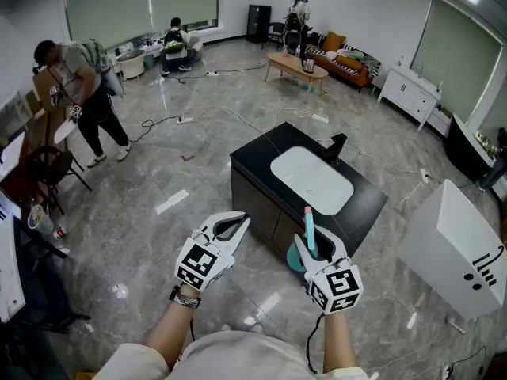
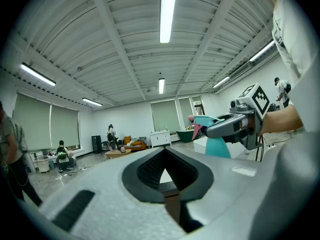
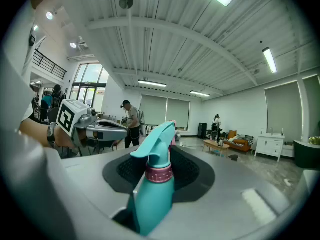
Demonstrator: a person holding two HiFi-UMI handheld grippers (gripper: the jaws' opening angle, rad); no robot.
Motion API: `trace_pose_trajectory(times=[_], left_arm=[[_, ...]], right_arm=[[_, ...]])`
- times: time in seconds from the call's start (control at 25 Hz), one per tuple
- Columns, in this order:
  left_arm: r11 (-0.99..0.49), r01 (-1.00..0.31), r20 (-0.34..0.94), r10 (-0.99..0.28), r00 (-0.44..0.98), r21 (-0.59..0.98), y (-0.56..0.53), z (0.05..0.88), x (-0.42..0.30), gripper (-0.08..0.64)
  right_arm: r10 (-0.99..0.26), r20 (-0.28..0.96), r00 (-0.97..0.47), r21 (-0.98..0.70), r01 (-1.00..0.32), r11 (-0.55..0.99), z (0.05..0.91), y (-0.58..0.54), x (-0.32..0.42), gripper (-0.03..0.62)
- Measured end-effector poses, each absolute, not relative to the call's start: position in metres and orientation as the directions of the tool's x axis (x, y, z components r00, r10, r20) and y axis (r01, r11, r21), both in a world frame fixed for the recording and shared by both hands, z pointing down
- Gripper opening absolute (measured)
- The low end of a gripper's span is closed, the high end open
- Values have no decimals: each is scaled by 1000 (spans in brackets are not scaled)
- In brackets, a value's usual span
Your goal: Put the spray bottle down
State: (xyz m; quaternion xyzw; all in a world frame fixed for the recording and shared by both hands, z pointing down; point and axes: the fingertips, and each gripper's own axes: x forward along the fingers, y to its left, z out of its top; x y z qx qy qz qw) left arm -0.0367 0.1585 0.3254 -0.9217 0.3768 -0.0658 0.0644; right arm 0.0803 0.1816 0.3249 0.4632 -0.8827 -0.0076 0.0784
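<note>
Right gripper view: right gripper (image 3: pixel 161 170) is clamped on the teal spray bottle (image 3: pixel 154 194), which is upright and airborne, so not placed yet. Left gripper (image 2: pixel 164 151) is closed and empty, parked aside. The sink tabletop (image 1: pixel 257 163) just ahead is the likely drop spot.

There are two grippers, the left gripper (image 1: pixel 240 221) and the right gripper (image 1: pixel 318 248), and one spray bottle (image 1: pixel 310 232). I count one black counter (image 1: pixel 261 161) with one white sink (image 1: pixel 311 179) and one faucet (image 1: pixel 336 145). Three other people are in the room: one person at the left (image 1: pixel 83 85), one seated person (image 1: pixel 174 42) and one person at the back (image 1: pixel 299 18). There is also one low wooden table (image 1: pixel 293 66) and one orange sofa (image 1: pixel 348 62).
</note>
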Motion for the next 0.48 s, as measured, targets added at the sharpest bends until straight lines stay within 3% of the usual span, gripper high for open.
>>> trace_pose_trajectory(times=[0.48], left_arm=[[-701, -699, 92, -712, 696, -145, 154, 332, -10, 6]], right_arm=[[-807, 82, -585, 52, -806, 590, 318, 172, 112, 147]])
